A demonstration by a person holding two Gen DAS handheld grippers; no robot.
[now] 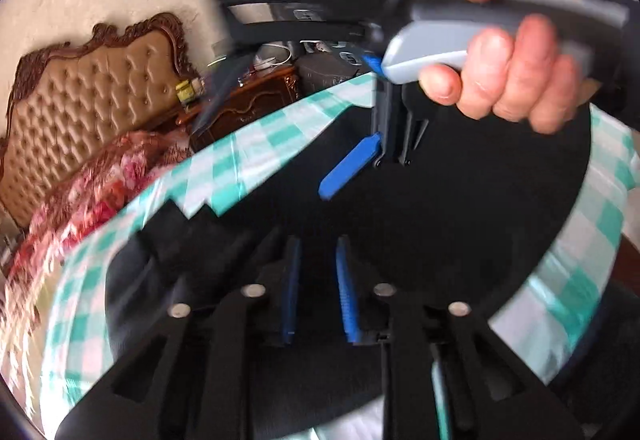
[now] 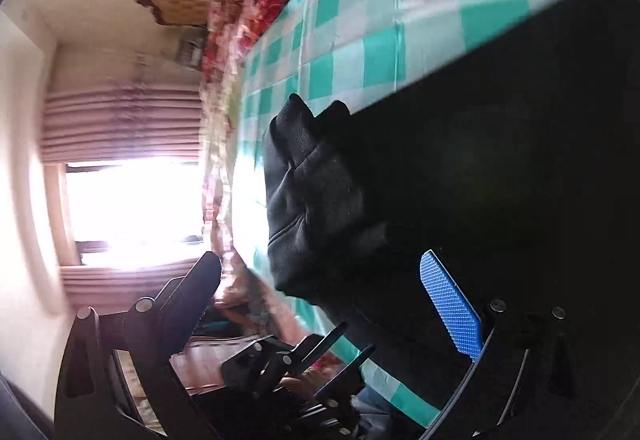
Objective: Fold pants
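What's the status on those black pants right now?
Left gripper narrow, apparently empty. Right gripper wide open, empty. Pants flat on checkered cloth. Nothing blocking.

Motion blur smears the floral red bedspread (image 1: pixel 80 200); the black fabric pants (image 2: pixel 520 160) run past the frame's right edge.

Below me a teal-and-white checked cloth (image 1: pixel 256 144) covers the surface. Beyond its edge I see a red floral bedspread (image 1: pixel 100 176), a tufted tan headboard (image 1: pixel 100 88) with carved wooden trim, a dark wooden nightstand (image 1: pixel 256 100), pleated curtains (image 2: pixel 120 124) and a glaring window (image 2: pixel 136 208).
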